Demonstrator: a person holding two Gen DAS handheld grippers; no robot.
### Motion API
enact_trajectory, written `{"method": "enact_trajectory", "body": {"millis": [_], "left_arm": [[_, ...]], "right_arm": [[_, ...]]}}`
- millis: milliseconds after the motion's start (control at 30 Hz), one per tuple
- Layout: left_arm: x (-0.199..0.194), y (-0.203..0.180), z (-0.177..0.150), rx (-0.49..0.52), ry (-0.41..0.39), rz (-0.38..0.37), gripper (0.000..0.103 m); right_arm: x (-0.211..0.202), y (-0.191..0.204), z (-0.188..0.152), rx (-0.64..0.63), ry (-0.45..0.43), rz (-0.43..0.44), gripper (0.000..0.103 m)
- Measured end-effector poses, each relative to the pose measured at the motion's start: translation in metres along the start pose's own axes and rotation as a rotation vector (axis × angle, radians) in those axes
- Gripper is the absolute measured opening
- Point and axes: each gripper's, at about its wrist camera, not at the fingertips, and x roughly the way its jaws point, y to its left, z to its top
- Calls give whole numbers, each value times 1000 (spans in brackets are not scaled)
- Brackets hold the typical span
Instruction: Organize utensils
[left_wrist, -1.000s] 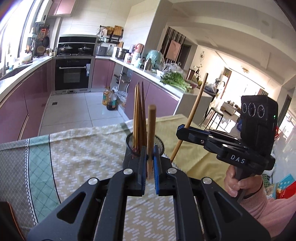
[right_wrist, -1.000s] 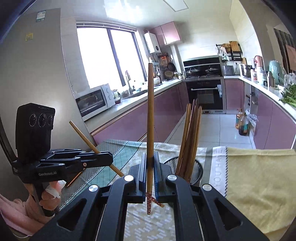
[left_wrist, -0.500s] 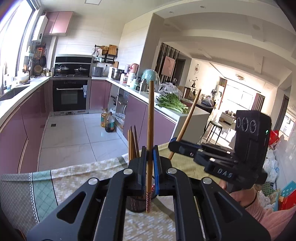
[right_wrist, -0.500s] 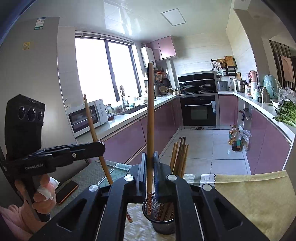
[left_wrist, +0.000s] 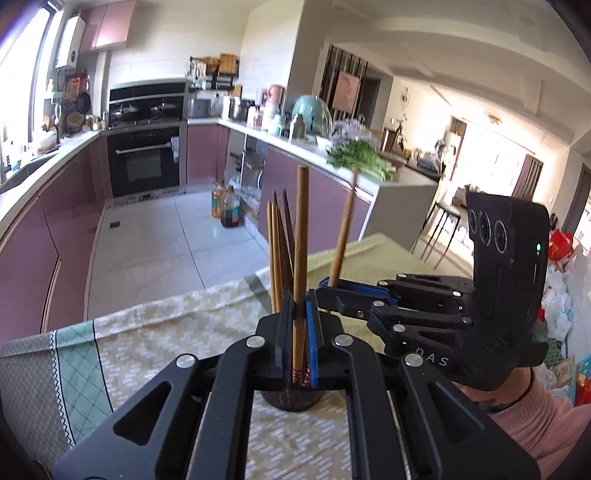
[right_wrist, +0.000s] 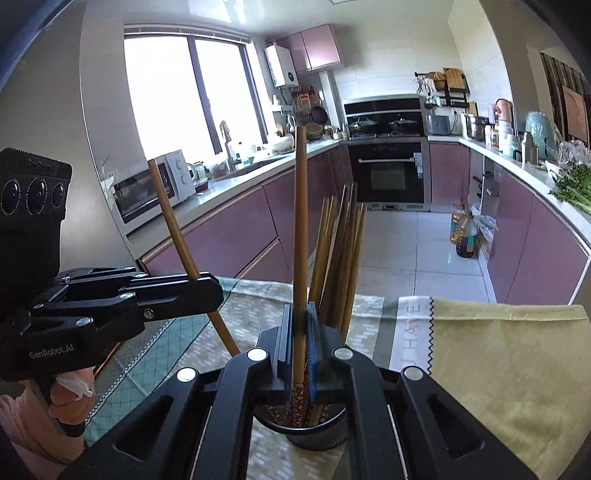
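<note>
Each camera sits low on its own gripper and looks forward along the fingers, very close to them. The left view faces the oven (left_wrist: 146, 157) and a bright room on its right. The right view faces the window (right_wrist: 184, 96) and the same oven. Both see the chopstick cup (right_wrist: 317, 435).

At lower centre of the right wrist view a dark round mesh holder (right_wrist: 317, 435) stands on the pale patterned tablecloth (right_wrist: 255, 314), with a bundle of long wooden chopsticks (right_wrist: 343, 258) upright in it and a yellow-green cloth (right_wrist: 509, 369) on the table to its right. The black left gripper (right_wrist: 207, 291) sits at the left edge, the black right gripper (right_wrist: 301, 343) before the holder. Behind, a built-in black oven (right_wrist: 388, 173) stands upper centre and a white microwave (right_wrist: 151, 188) on the counter at left.
</note>
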Motion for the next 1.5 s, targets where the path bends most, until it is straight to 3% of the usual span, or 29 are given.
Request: {"method": "enact_trajectory", "body": {"millis": [167,367,433,500,533,567,600,733,833,1133,1500], "left_arm": [[28,6,-10,-8,70,17,8],[34,18,-24,-38,71,48,28],[27,20,-30,-47,45,68,38],[17,21,-37,-50,7,104,52],[11,23,-41,-51,-12,125,58],[4,24,-46,-60,-39,156,70],[-2,25,-50,-65,-59,177,75],[-28,27,-68,-81,-132,268,96],[-44,30,-80,-102,-170,331,97],[-82,33,-105,-126,-270,481,97],[-97,18,-119,-92,-324,561,97]], "right_arm": [[15,-3,-10,24,51,-12,7],[7,-2,-21,59,34,0,13],[0,3,-26,56,19,1,21],[-6,6,-27,47,-5,-1,38],[-10,8,-28,41,-17,-2,41],[-13,12,-31,32,-31,-11,53],[-17,17,-33,23,-51,-23,68],[-29,31,-45,-12,-105,-54,87],[-34,40,-53,-27,-138,-68,96],[-42,57,-72,-38,-199,-114,96],[-58,77,-87,-74,-293,-164,96]]}}
